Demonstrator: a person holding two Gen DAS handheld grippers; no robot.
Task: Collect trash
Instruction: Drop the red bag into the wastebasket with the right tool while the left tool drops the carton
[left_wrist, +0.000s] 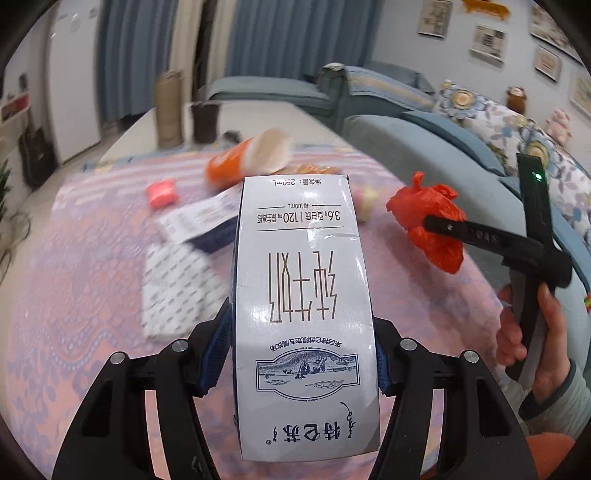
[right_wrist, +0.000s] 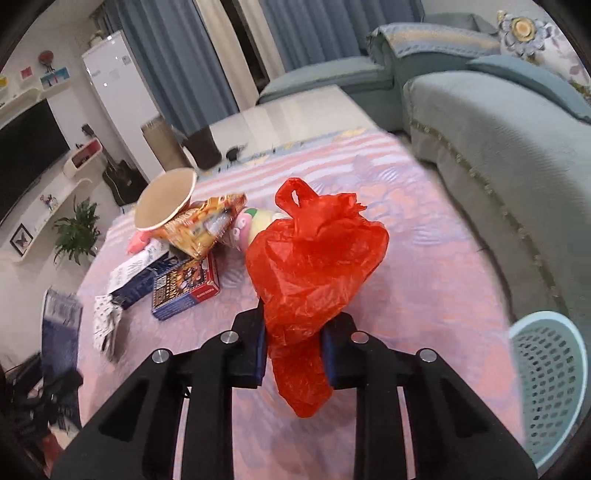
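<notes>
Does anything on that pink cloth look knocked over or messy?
Yes. An orange paper cup lies tipped on its side atop a crumpled snack wrapper, with flattened cartons strewn beside them. The milk carton and red plastic bag are already held in grippers.

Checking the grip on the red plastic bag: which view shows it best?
The right wrist view: the red plastic bag fills the centre, pinched in the right gripper. The left wrist view shows it small, at the side, behind the milk carton.
</notes>
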